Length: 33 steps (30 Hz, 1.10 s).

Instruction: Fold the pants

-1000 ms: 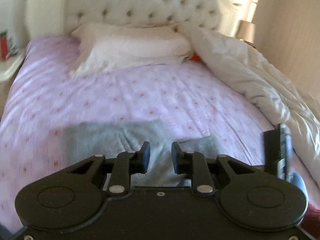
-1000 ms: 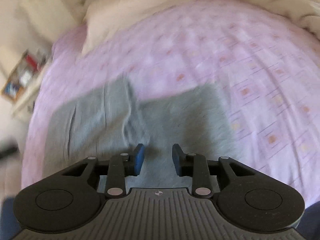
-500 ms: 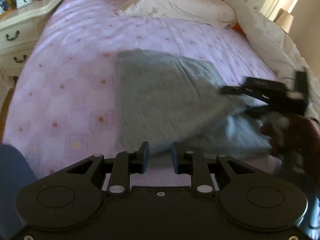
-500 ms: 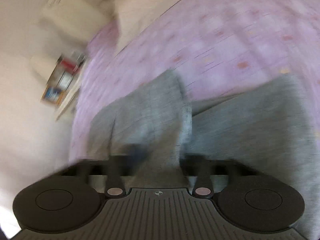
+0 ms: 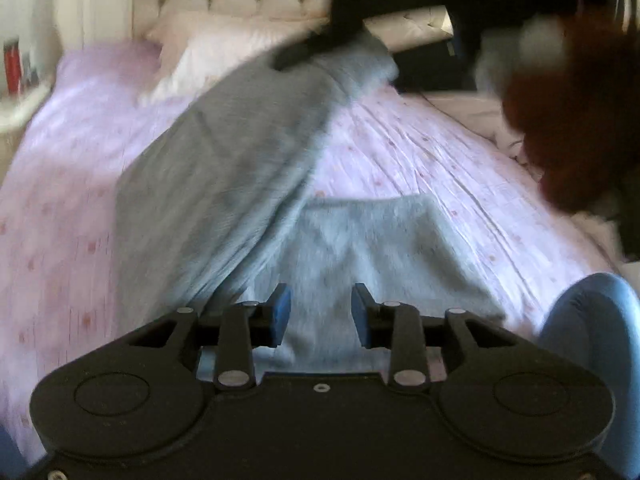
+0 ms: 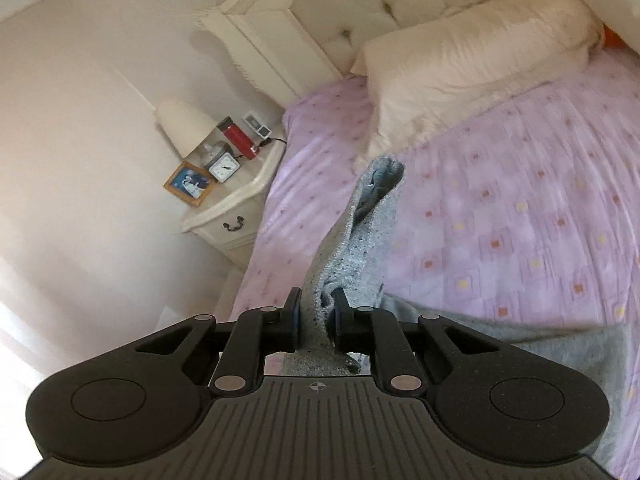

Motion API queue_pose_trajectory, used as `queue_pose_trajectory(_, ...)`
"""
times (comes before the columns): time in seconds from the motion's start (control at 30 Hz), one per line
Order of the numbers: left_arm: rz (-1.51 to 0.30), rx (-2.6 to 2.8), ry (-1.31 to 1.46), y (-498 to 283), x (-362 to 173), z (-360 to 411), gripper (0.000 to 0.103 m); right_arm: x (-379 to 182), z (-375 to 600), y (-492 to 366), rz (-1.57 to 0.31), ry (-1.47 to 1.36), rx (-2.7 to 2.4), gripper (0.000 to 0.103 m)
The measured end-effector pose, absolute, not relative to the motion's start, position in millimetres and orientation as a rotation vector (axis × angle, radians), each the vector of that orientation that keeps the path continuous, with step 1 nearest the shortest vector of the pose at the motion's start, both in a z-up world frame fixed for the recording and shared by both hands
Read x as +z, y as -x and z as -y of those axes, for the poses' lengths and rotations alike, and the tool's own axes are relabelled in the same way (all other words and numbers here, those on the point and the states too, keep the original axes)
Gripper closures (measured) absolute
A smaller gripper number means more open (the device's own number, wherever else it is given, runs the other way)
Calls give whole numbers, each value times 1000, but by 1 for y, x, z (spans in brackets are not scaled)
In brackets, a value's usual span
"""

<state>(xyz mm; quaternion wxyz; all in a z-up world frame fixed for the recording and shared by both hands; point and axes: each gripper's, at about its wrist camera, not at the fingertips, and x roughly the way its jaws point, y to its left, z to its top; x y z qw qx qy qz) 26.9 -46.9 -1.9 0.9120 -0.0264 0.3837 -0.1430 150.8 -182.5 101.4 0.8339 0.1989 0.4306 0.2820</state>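
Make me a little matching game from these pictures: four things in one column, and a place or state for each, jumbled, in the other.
Things:
1. right tool
2. left tool
3. alarm clock
4. pillow

Places or states:
a. on the nightstand
b. open, holding nothing
c. against the headboard
d. shut on the grey pants

Pairs: 1-d, 2-b, 3-a, 4-c

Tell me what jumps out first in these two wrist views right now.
The grey pants stand out: the right gripper is shut on a bunched fold, lifting one leg above the lilac bedsheet. In the left wrist view that leg stretches diagonally toward the headboard, while the left gripper hangs open over the part lying flat. A cluttered nightstand sits beside the bed.
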Motion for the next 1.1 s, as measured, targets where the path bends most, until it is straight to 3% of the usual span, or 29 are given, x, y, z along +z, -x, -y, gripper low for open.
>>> queue_pose_trajectory(0.13, -744, -217, -27, -37, -10, 60, 58, 101, 183, -150, -896, -444, 603, 90)
queue_pose_trajectory(0.27, -923, -87, -36, -49, -34, 44, 58, 109, 199, -145, -820, -470, 555, 102)
queue_pose_trajectory(0.4, -991, -69, 74, -34, -47, 5, 50, 104, 234, -131, -811, -457, 488, 101)
queue_pose_trajectory(0.43, -997, -63, 106, -31, -45, -3, 43, 96, 241, -131, -836, -448, 464, 100)
queue_pose_trajectory(0.5, -1036, -49, 141, -30, -46, -14, 44, 75, 248, -134, -882, -424, 405, 99)
queue_pose_trajectory(0.53, -1052, -48, 153, -30, -48, -17, 46, 63, 248, -137, -902, -404, 378, 90)
queue_pose_trajectory(0.57, -1063, -55, 168, -31, -50, -20, 46, 49, 248, -141, -925, -381, 346, 72)
queue_pose_trajectory(0.63, -1066, -47, 186, -30, -49, -22, 46, 21, 249, -148, -972, -361, 306, 55)
queue_pose_trajectory(0.8, -1066, -44, 179, -29, -52, -21, 46, -39, 246, -164, -1118, -395, 284, 46)
queue_pose_trajectory(0.93, -1066, -43, 165, -30, -54, -20, 47, -48, 238, -162, -1076, -426, 304, 42)
queue_pose_trajectory(1.0, -1067, -57, 156, -27, -48, -17, 54, -46, 232, -165, -1112, -455, 346, 73)
queue_pose_trajectory(1.03, -1053, -68, 157, -24, -43, -17, 55, -43, 228, -165, -1118, -461, 359, 82)
queue_pose_trajectory(1.1, -1011, -123, 133, -11, -30, -13, 55, -30, 221, -165, -1092, -438, 384, 85)
